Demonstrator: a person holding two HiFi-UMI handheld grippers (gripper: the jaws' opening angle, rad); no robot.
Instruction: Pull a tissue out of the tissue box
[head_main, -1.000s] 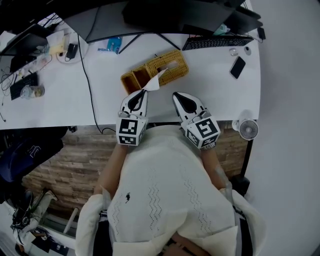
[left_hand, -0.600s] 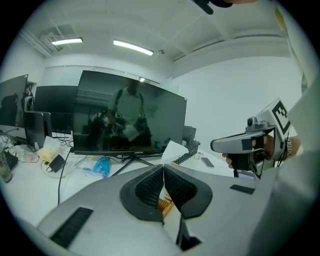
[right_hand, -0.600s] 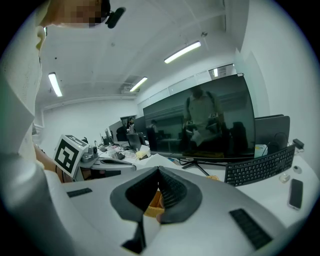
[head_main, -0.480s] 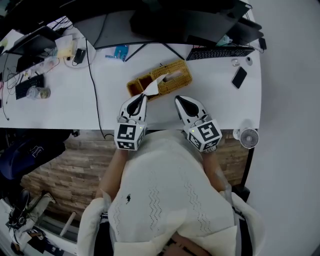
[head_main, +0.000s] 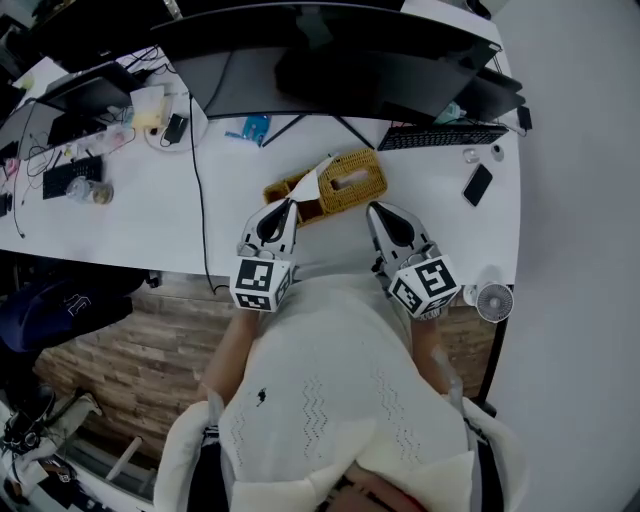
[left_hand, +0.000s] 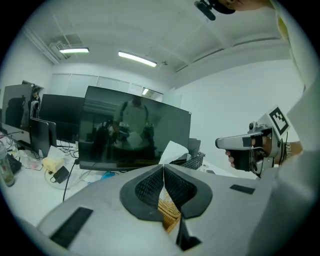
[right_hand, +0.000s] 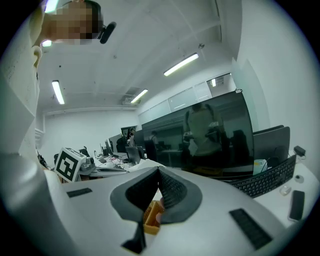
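The left gripper (head_main: 288, 207) has its jaws pressed together on the white tissue (head_main: 309, 184), which rises toward 1 o'clock over the wicker tissue box (head_main: 352, 181). The box lies near the desk's (head_main: 225, 215) front edge. At the box's 5 o'clock, the right gripper (head_main: 377, 210) is closed on nothing. Bare desktop runs to the phone (head_main: 478, 184).

Tissue box (head_main: 345, 182): woven yellow-tan wicker. Tissue (head_main: 308, 180): white. Desk (head_main: 150, 215): white. Left gripper (head_main: 290, 203), right gripper (head_main: 378, 208): white shells, black ribbed pads, black-and-white square markers. Keyboard (head_main: 440, 137), phone (head_main: 478, 184) far right: black. Sweater (head_main: 330, 400): cream, zigzag knit.
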